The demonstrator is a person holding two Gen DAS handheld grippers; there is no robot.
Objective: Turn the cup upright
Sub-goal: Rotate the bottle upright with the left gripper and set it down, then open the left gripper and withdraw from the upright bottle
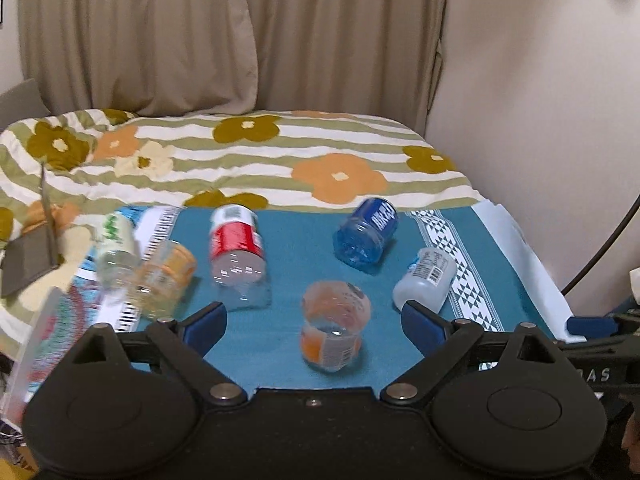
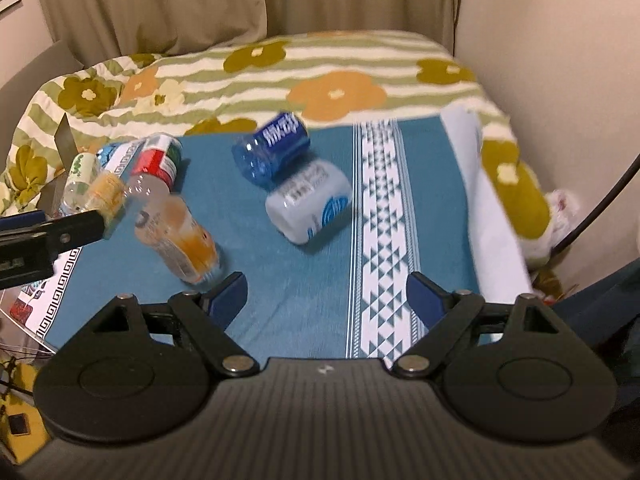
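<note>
Six small plastic cups sit on a teal cloth (image 1: 296, 280). A clear orange-labelled cup (image 1: 334, 326) stands on end just ahead of my open left gripper (image 1: 314, 320), between the lines of its blue pads; blur hides which end is open. On their sides lie a red cup (image 1: 236, 248), a blue cup (image 1: 366, 236), a white cup (image 1: 426, 276), a yellow cup (image 1: 164, 280) and a green cup (image 1: 116, 248). My right gripper (image 2: 326, 296) is open over bare cloth, with the white cup (image 2: 308, 200) and blue cup (image 2: 272, 152) ahead and the orange-labelled cup (image 2: 180, 236) to its left.
The cloth lies on a bed with a striped floral blanket (image 1: 248, 152). Curtains (image 1: 160, 40) hang behind and a wall (image 1: 540, 120) closes the right side. A patterned mat (image 1: 152, 240) lies under the leftmost cups. A dark cable (image 2: 600, 208) hangs at the right.
</note>
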